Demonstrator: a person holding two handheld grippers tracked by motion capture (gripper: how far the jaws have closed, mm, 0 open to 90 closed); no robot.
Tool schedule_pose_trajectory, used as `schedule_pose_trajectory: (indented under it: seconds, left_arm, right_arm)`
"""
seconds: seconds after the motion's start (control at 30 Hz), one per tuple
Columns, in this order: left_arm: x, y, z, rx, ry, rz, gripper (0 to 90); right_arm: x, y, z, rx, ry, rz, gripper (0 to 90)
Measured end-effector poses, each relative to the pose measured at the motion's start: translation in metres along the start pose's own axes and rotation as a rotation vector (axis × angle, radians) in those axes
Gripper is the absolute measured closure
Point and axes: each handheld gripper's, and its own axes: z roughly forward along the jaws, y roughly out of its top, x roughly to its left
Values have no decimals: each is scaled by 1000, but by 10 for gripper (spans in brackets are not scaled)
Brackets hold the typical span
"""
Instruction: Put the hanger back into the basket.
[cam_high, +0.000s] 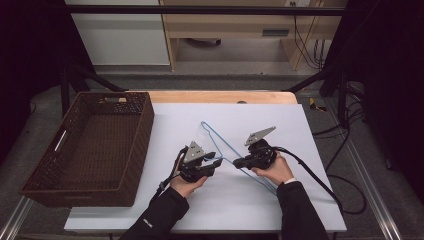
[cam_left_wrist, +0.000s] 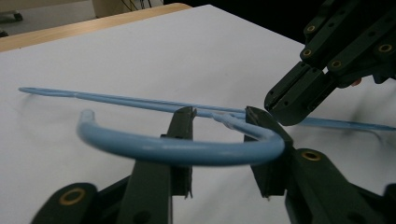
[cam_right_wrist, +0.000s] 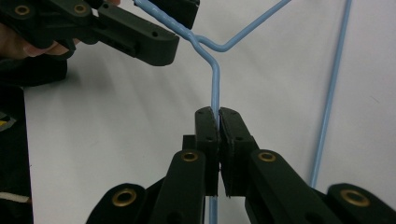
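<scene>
- The blue wire hanger (cam_high: 223, 150) lies on the white counter (cam_high: 200, 200), to the right of the brown wicker basket (cam_high: 95, 150).
- Right tongs (cam_right_wrist: 218, 116): jaws closed on a hanger arm just beside the twisted neck.
- Left tongs (cam_left_wrist: 219, 121): jaws parted, hanger hook between them; contact with the hook cannot be determined.

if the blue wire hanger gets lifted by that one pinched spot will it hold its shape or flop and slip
The hanger is thin wire with a long open frame, so it probably keeps its shape but springs and sags a little. It looks light for its span. The right gripper is shut on one thin, smooth-looking arm, so the hanger could pivot or slip; the left gripper stands open around the hook.
</scene>
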Motion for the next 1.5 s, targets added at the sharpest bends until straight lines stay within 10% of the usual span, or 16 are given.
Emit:
schedule_pose_trajectory:
  seconds: [0.57,0.87,1.07,1.5]
  left_arm:
    - [-10,4,3,0,32,59,847]
    - [-12,5,3,8,37,61,849]
    - [-15,7,4,15,40,63,848]
    - [-17,9,5,21,43,59,847]
  right_arm:
    - [1,-3,-1,-13,-1,11,872]
    - [16,-5,-10,-22,-189,-34,602]
    - [27,-7,-14,-8,-233,-33,468]
    - [37,-7,3,36,-311,-68,506]
